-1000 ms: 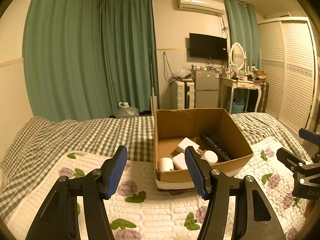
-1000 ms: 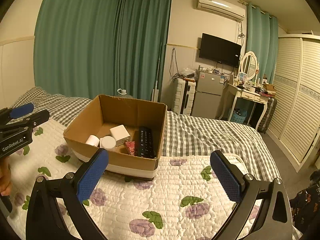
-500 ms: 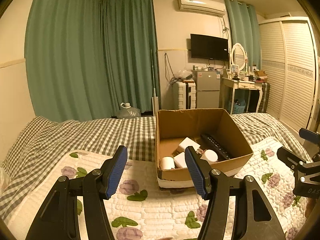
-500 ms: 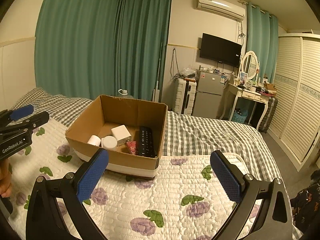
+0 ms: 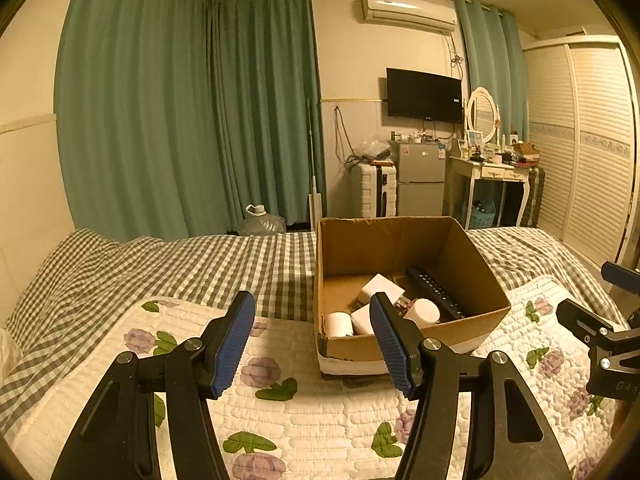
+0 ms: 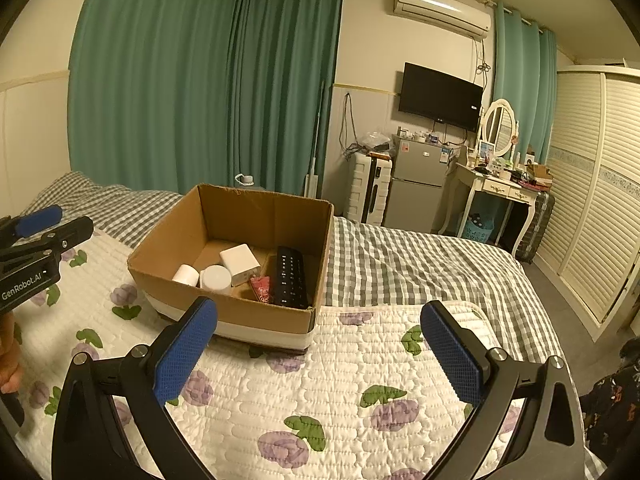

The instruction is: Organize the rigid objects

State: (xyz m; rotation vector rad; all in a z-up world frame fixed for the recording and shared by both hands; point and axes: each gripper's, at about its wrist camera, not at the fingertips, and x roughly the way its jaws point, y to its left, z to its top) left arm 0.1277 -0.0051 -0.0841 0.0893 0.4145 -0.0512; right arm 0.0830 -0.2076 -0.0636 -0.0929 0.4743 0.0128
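Observation:
An open cardboard box (image 5: 460, 326) (image 6: 256, 314) stands on the quilted bed. Inside lie a black remote (image 6: 291, 276) (image 5: 436, 292), a white square box (image 6: 240, 258) (image 5: 380, 288), a white roll (image 6: 186, 275) (image 5: 340, 323), a white round jar (image 6: 216, 278) (image 5: 425, 312) and a small red packet (image 6: 261, 285). My left gripper (image 5: 312, 340) hovers just in front of the box's left corner, open and empty; it also shows as the left gripper (image 6: 36, 236) at the right wrist view's edge. My right gripper (image 6: 320, 348) is wide open and empty, in front of the box's right corner.
The floral quilt (image 6: 340, 392) covers the near bed and a checked blanket (image 5: 180, 268) lies behind it. A hand (image 6: 8, 360) holds the left tool. Curtains, a fridge (image 6: 416, 192), a dressing table (image 6: 496, 188) and a wardrobe stand beyond the bed.

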